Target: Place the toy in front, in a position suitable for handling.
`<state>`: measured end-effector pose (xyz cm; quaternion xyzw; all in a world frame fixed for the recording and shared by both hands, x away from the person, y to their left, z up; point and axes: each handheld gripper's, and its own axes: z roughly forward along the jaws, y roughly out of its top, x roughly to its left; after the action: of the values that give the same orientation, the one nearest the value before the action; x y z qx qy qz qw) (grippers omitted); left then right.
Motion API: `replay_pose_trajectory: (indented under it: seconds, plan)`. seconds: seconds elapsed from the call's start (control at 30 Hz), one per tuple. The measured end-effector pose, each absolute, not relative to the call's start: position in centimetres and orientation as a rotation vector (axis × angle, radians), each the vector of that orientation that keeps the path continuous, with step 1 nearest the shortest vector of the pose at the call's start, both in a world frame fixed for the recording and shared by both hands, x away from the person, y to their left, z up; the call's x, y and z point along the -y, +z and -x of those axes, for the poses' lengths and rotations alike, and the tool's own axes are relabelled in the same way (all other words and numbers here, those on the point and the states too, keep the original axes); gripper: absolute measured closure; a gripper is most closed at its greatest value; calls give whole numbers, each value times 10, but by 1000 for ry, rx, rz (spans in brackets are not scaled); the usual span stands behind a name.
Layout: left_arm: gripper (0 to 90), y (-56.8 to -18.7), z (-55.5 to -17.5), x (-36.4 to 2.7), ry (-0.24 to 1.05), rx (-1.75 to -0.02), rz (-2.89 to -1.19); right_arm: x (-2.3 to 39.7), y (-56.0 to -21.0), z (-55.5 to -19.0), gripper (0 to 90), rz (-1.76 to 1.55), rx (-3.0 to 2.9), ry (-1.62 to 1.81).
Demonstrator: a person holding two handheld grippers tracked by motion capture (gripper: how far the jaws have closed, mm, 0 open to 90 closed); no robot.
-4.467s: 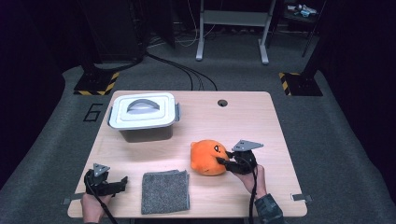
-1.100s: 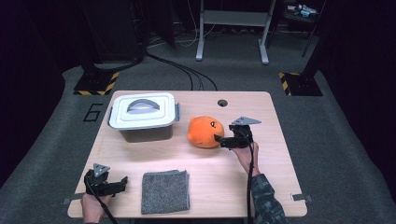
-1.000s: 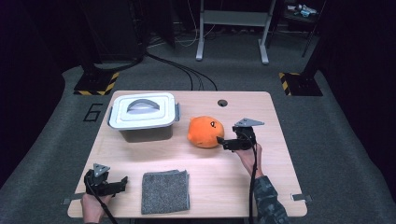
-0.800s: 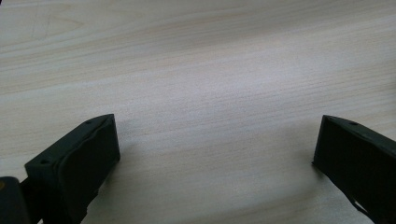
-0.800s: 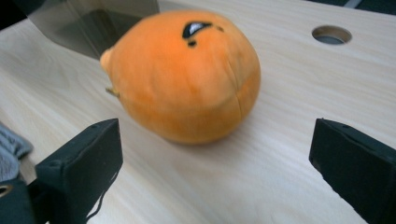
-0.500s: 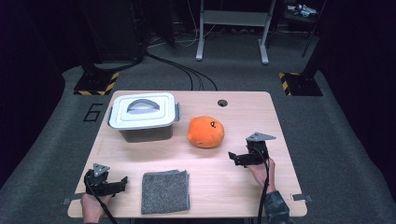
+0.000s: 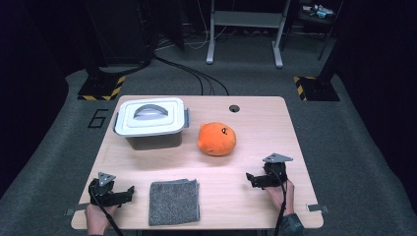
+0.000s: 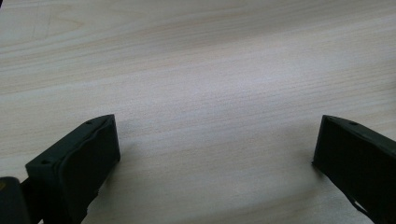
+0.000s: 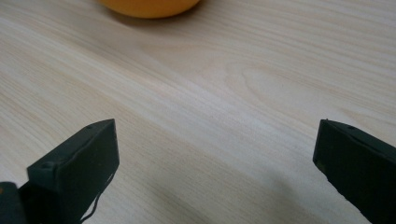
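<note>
Orange plush toy sits alone at frame centre on the table, right of the lidded grey bin. Right gripper, lower right, well apart from toy; jaws have just been opening, now spread wide, nothing between. Left gripper, lower left beside grey cloth; jaws wide, empty.

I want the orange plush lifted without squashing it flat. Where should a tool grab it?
Grip the plush across its rounded middle, coming from the near right side where the open right tool rests. It is a soft low dome lying free on the table, so probably any side yields.
</note>
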<state>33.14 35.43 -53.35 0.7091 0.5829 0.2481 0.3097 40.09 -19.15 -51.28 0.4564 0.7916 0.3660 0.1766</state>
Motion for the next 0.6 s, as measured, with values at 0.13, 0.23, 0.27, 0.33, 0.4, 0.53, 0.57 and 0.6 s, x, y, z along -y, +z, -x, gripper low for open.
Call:
replay_pose_trajectory:
  seconds: [0.13,0.23,0.27,0.33,0.4,0.53,0.57,0.6]
  plan:
    - [0,-533,-331,-355,652,-1537,-1881,189,-518,-401,0,-1289,-2252,1000]
    - [0,-533,-331,-355,657,-1530,-1883,188,-523,-402,0,-1290,-2257,989]
    - [0,-533,-331,-355,656,-1528,-1887,188,-523,-402,0,-1290,-2257,989]
    - [0,-532,-331,-355,654,-1515,-1909,189,-524,-402,2,-1287,-2254,983]
    - [0,-532,-331,-354,653,-1513,-1912,190,-528,-403,4,-1292,-2259,982]
    - [1,-531,-328,-349,637,-1500,-1925,189,-528,-402,8,-1296,-2252,976]
    - [4,-530,-327,-346,632,-1490,-1938,189,-528,-402,10,-1290,-2253,962]
    - [4,-530,-326,-344,629,-1479,-1942,189,-528,-402,10,-1290,-2253,962]
